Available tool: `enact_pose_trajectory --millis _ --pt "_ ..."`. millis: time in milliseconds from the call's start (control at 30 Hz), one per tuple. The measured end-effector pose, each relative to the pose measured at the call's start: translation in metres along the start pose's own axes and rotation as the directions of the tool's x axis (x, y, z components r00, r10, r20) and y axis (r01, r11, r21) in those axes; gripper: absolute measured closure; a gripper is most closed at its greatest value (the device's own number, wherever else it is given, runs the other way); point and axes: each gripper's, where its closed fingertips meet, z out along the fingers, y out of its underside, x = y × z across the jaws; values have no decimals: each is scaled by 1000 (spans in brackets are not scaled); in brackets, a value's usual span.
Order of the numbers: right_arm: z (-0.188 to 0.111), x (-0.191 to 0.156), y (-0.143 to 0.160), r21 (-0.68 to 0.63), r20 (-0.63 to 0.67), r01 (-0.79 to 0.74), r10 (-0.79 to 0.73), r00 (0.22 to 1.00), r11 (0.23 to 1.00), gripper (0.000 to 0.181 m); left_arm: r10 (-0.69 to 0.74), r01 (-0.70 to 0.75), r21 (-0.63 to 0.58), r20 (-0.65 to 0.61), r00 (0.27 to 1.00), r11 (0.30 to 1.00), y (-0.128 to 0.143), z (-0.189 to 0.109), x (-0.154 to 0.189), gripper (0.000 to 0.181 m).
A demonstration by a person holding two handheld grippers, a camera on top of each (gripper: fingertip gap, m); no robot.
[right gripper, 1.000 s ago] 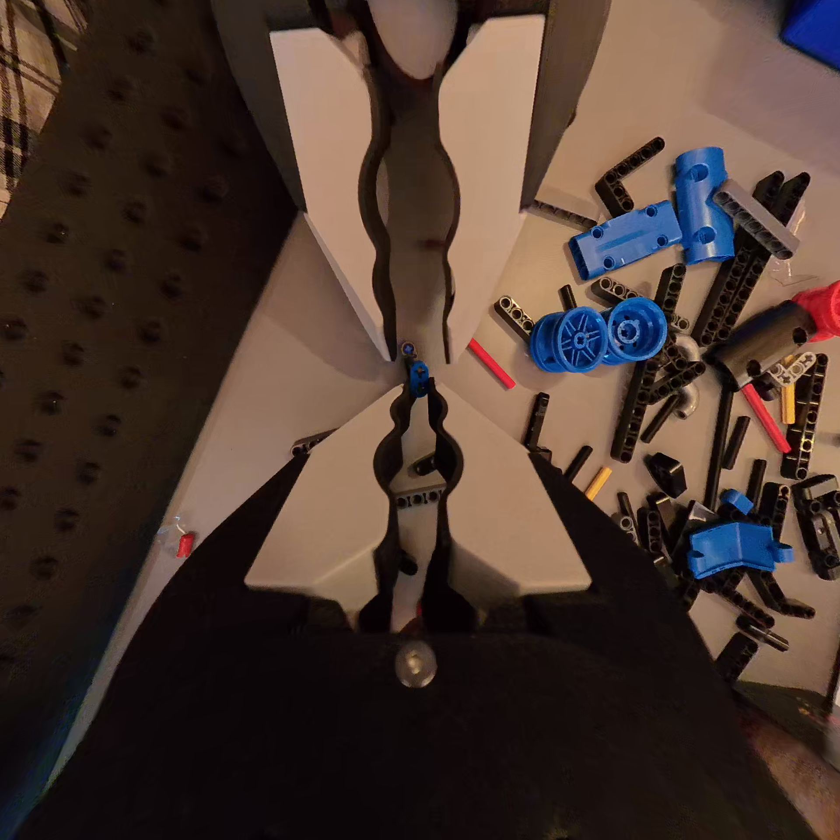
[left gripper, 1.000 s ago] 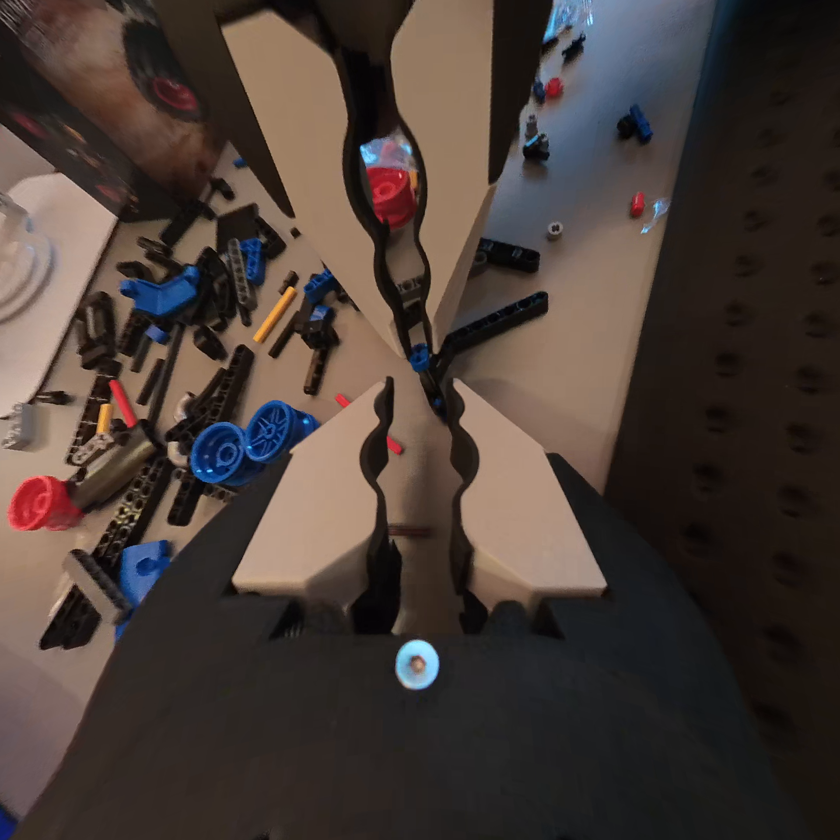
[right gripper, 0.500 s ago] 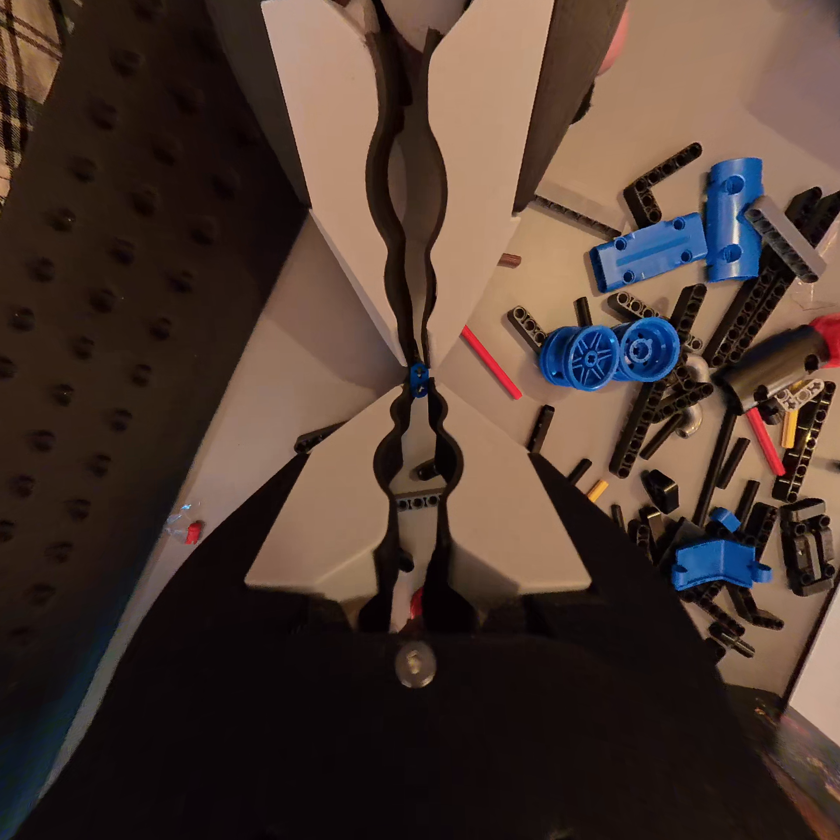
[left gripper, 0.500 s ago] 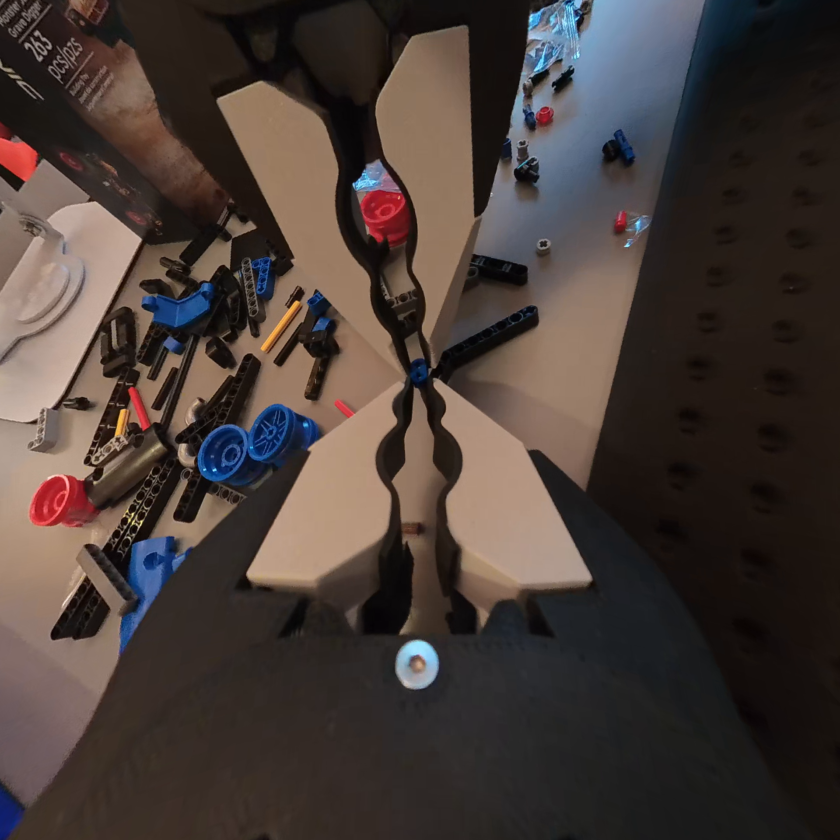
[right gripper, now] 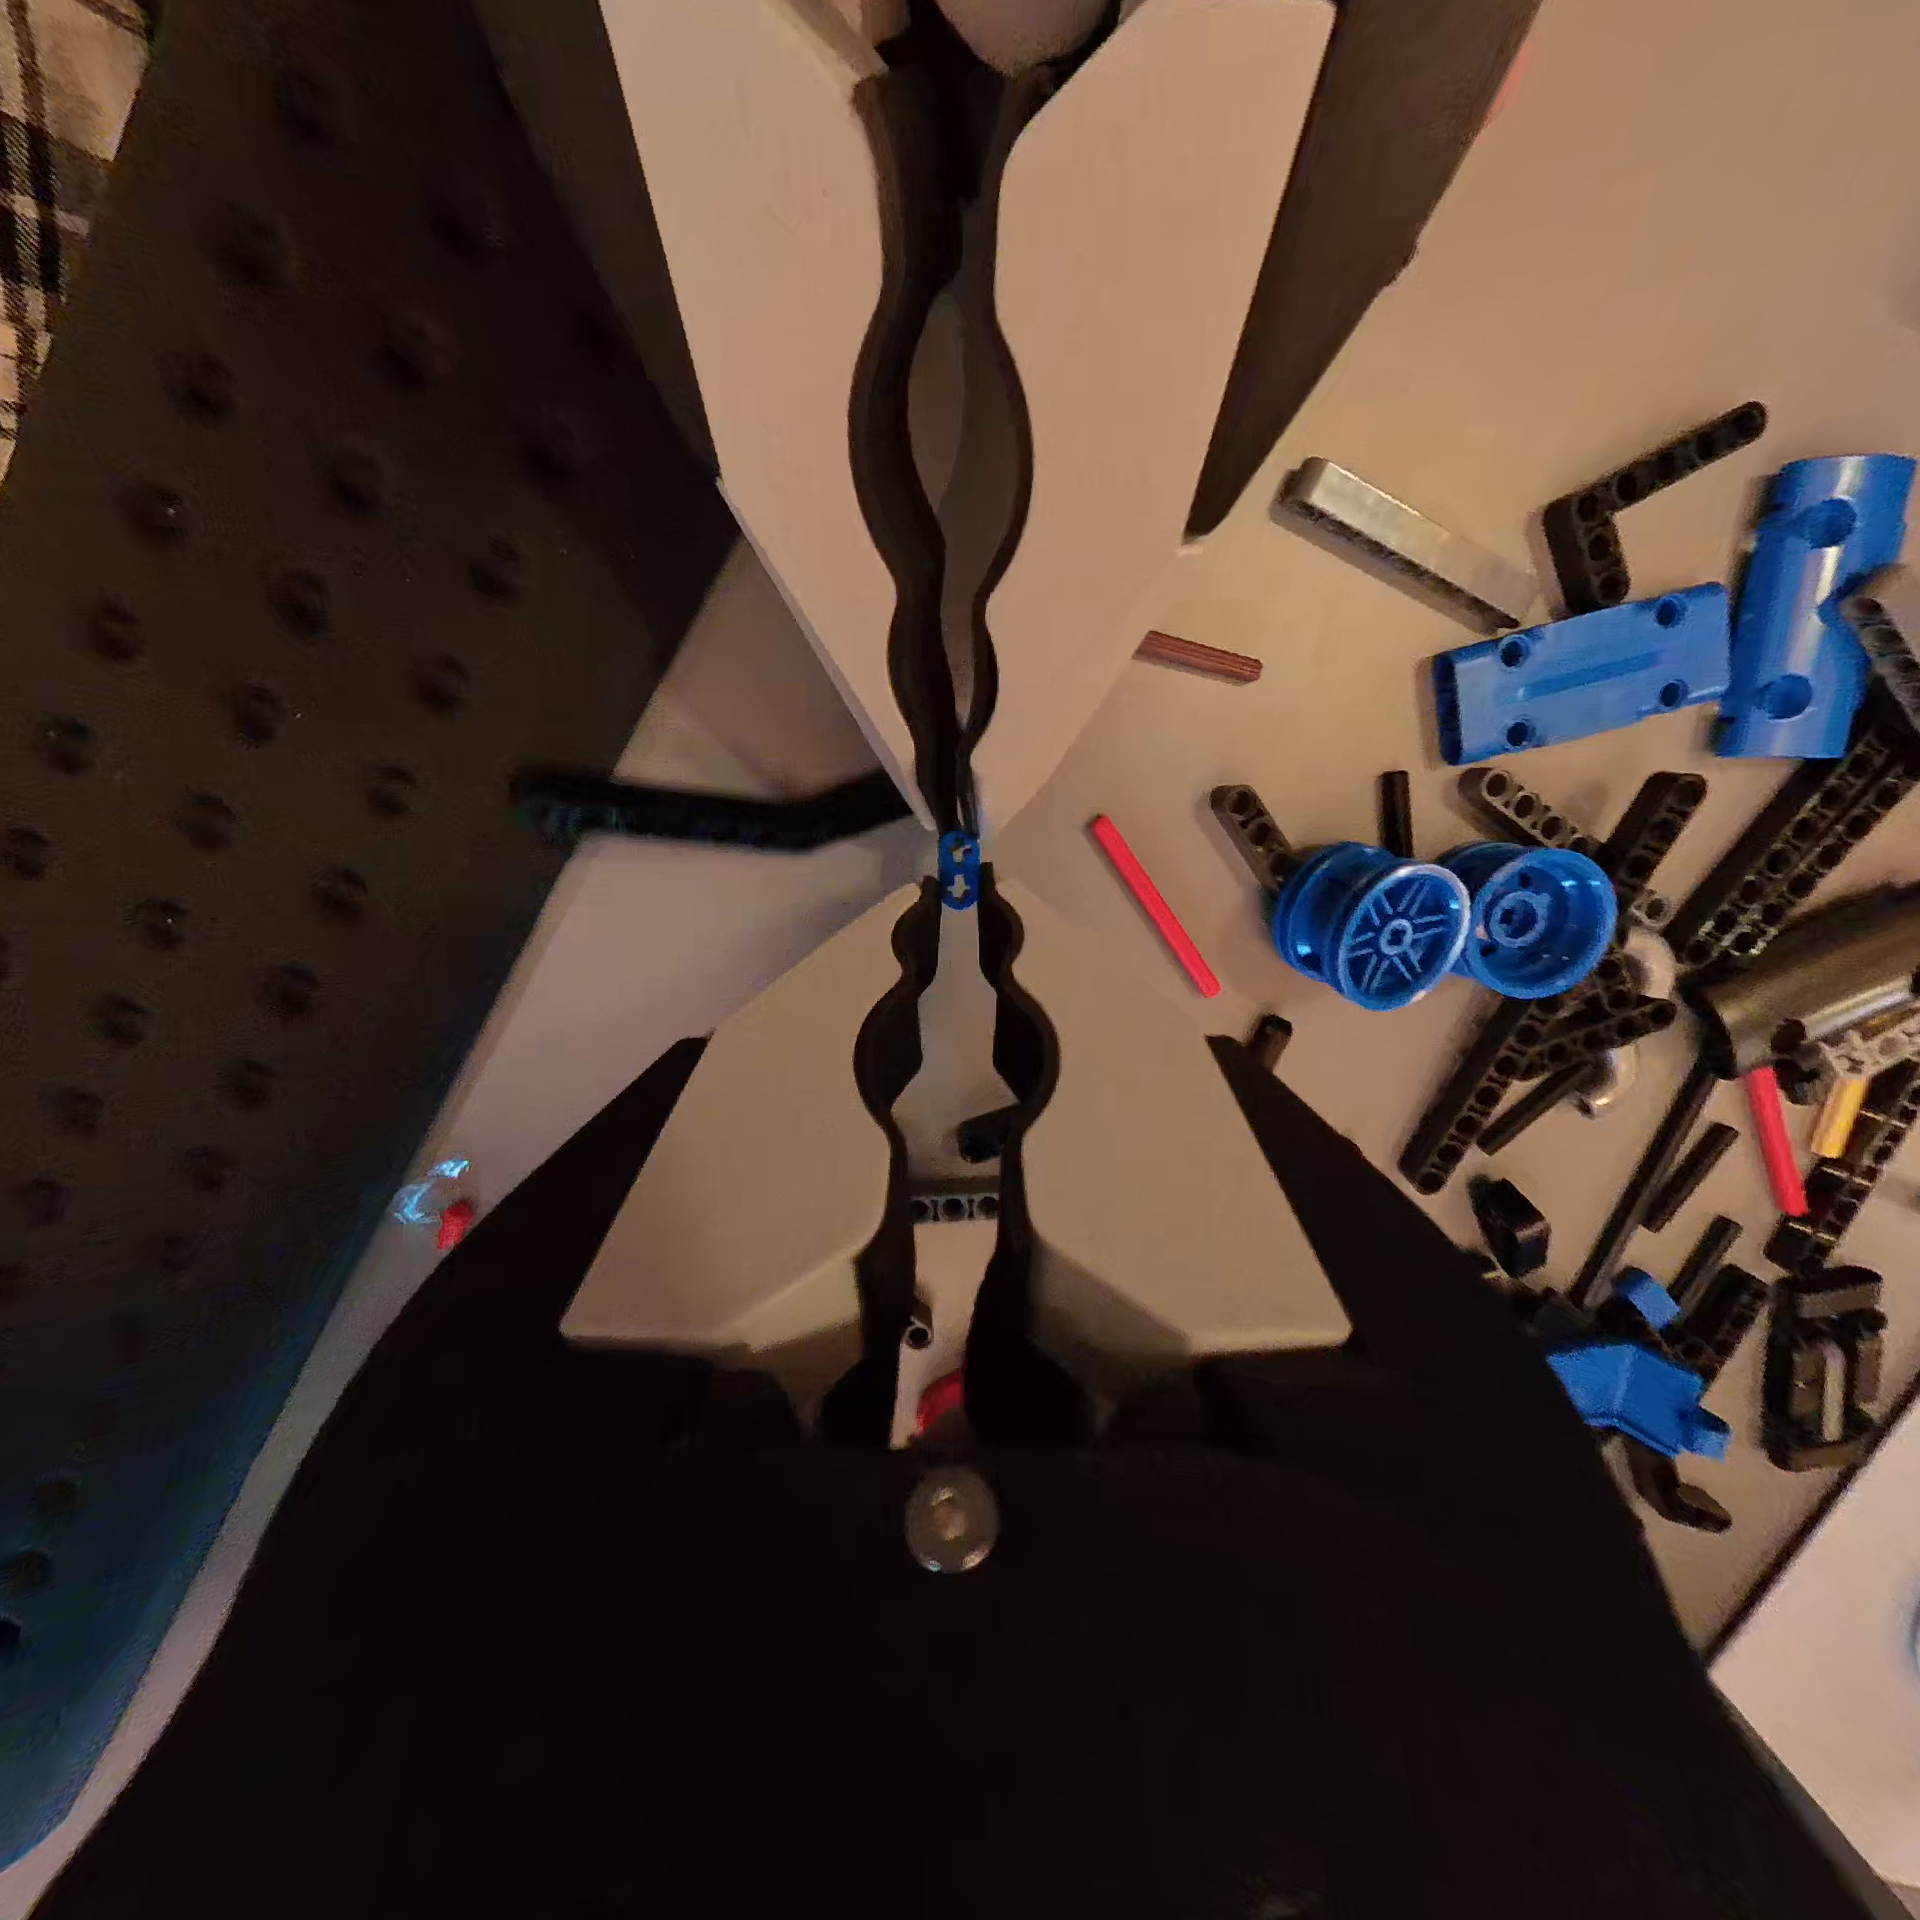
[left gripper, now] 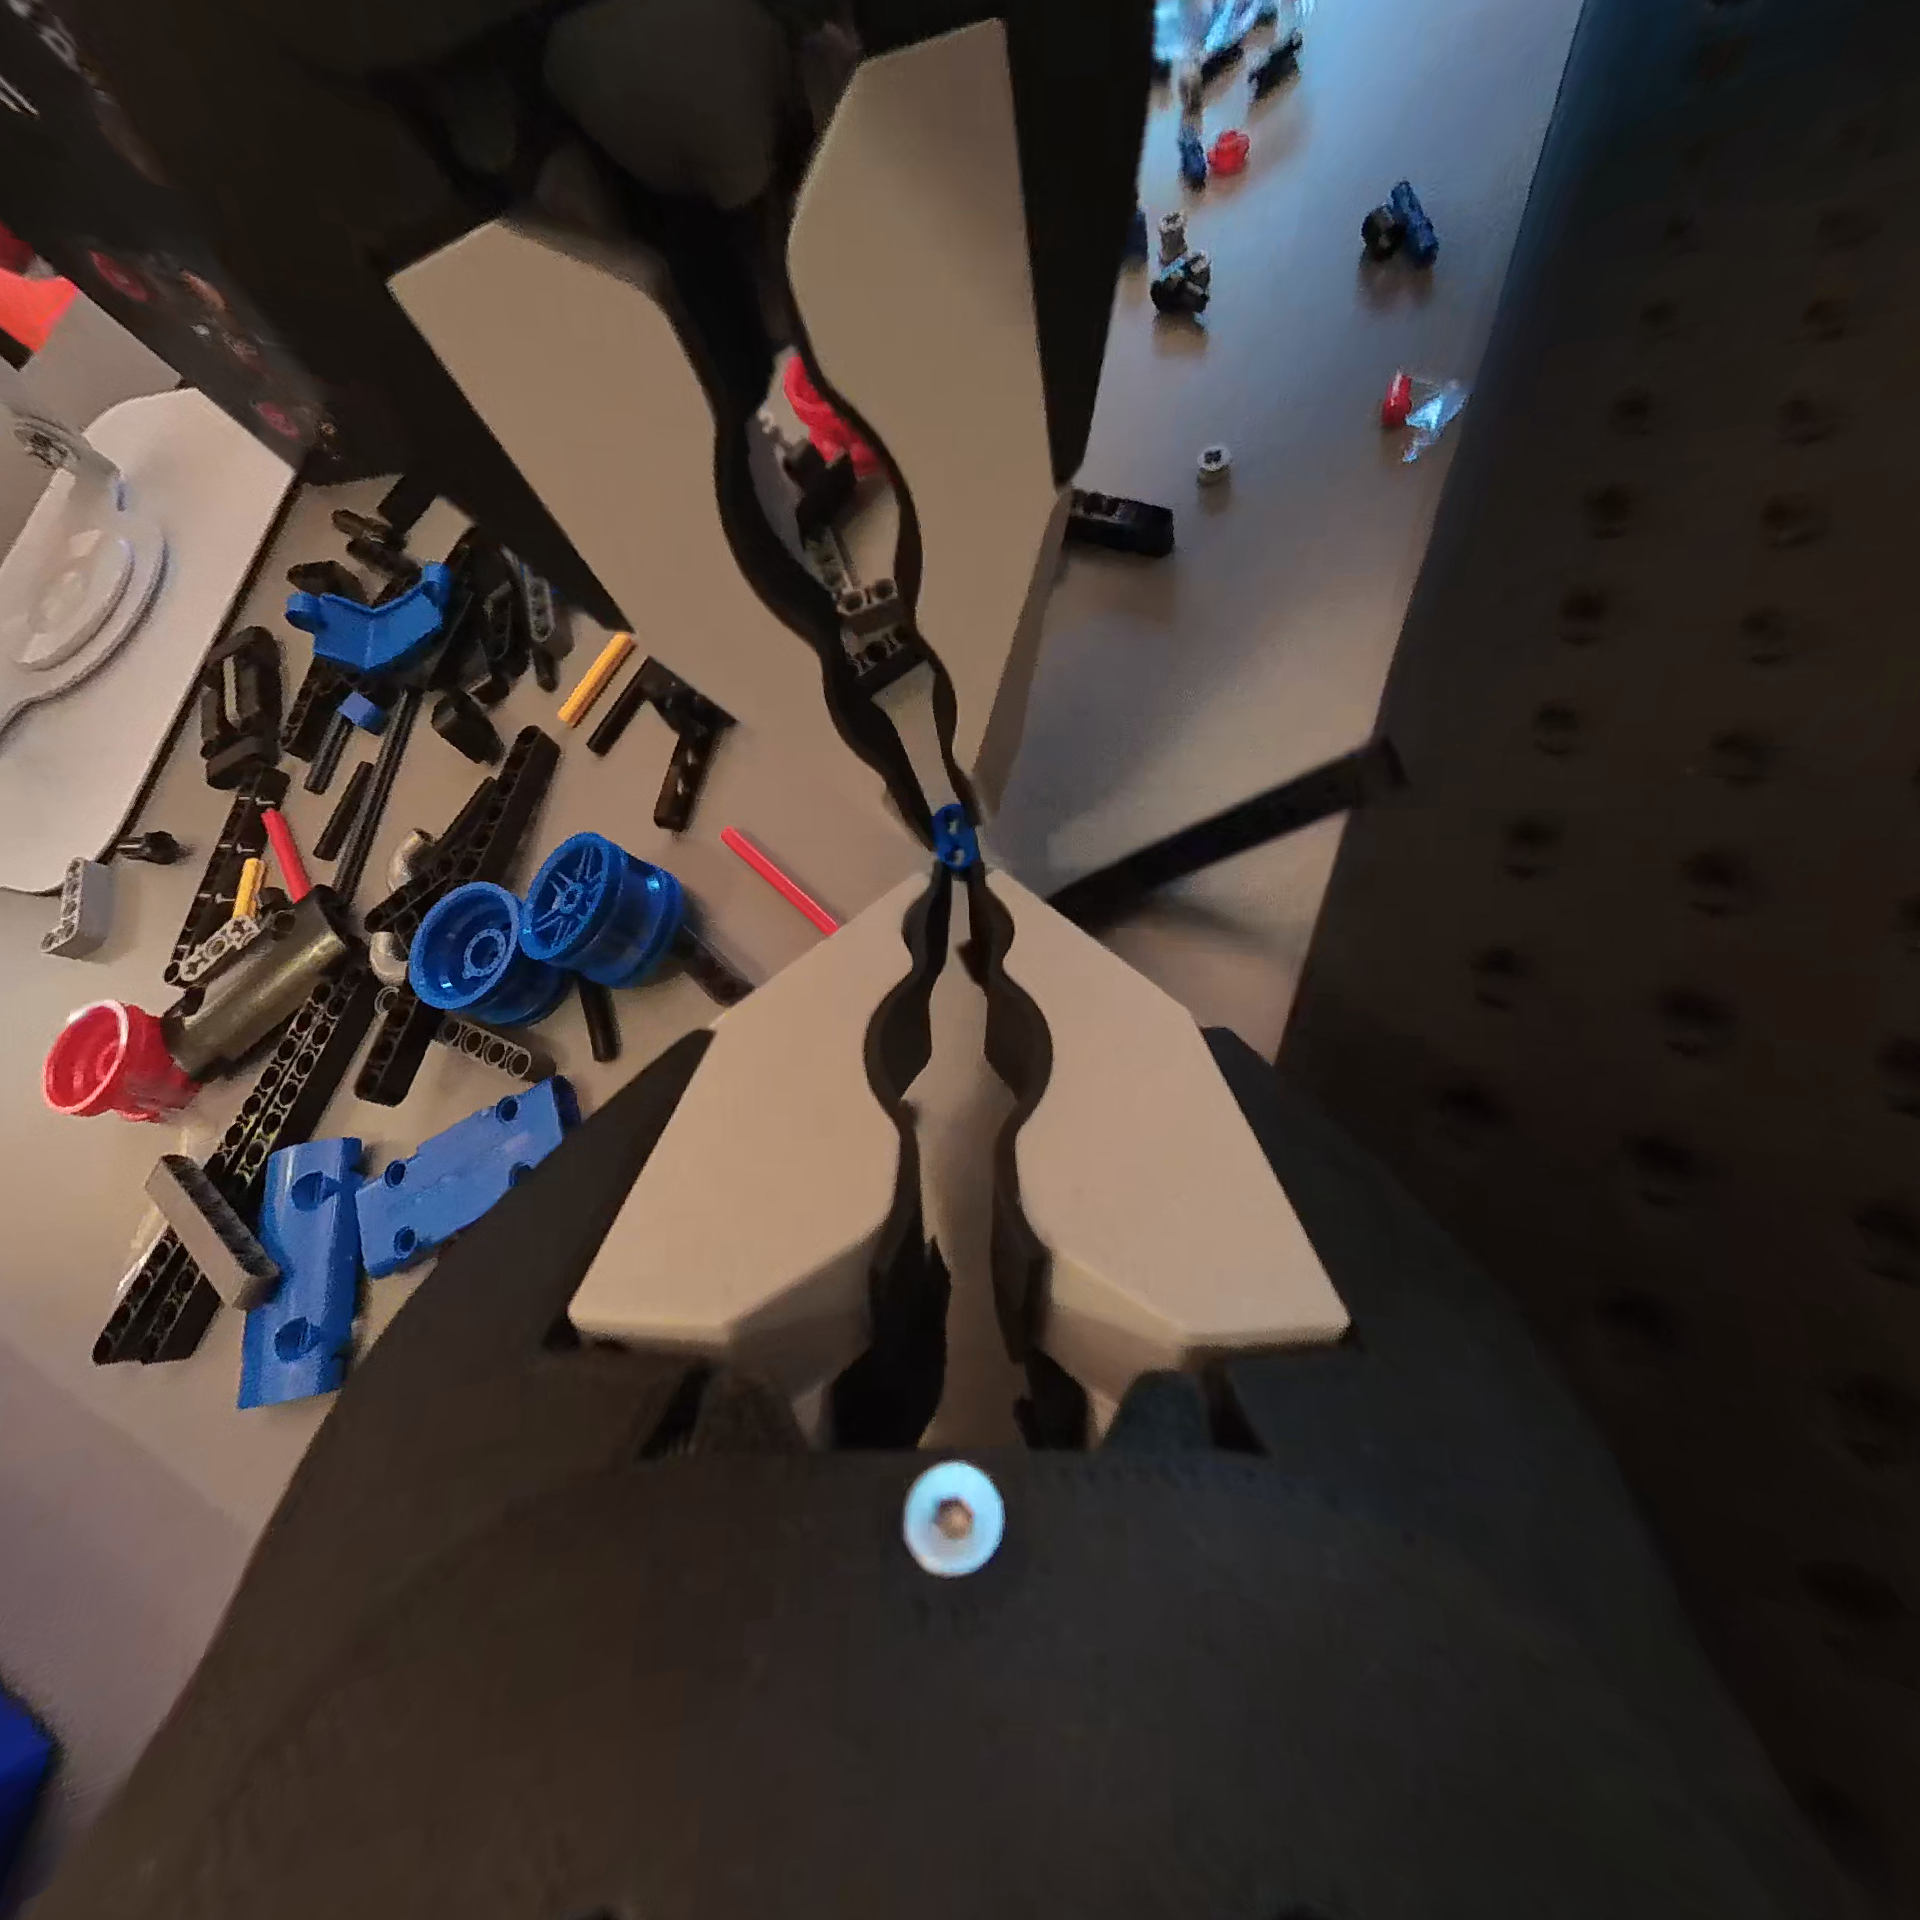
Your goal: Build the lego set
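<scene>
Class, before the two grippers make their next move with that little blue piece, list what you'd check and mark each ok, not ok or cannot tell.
1. Right gripper closed on the blue two-hole connector: ok.
2. Left gripper tip to tip with the right one at the connector: ok.
3. Left jaws actually gripping the connector: cannot tell.
4. Black beam beside the tips, held or lying free: cannot tell.
5. Red axle on the table, clear of both jaws: ok.
</scene>
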Motion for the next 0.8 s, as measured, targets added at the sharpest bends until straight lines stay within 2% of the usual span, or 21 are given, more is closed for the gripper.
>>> enact_pose_trajectory --millis 33,167,233,400,500,600,700,800 --pt "2 -1 0 4 5 -4 4 1000 1000 177 14 -14 -6 1 1000 1000 1 0 1 180" --pt "-1 -2 -4 68 4 -39 39 999 997 177 5 -5 18 0 1000 1000 -2 -5 0 179" --pt "-3 -4 -7 107 7 -61 61 998 992 177 -10 10 15 -5 1000 1000 -1 -9 -2 175" --pt "-10 -7 -11 201 -19 -173 180 983 964 177 -19 16 -30 -111 994 999 7 -7 4 155" --pt "-11 -9 -5 260 -27 -282 299 954 924 177 -34 18 -86 -199 979 996 16 0 12 157" --pt "-10 -10 -2 334 -5 -393 419 908 856 177 -65 46 -82 -252 966 996 14 5 16 170" --pt "-5 -14 4 357 -4 -454 487 873 817 176 -71 51 -85 -257 964 995 13 8 12 175" --pt "-9 -19 7 393 9 -495 535 845 775 176 -64 41 -94 -260 964 995 11 9 10 158"
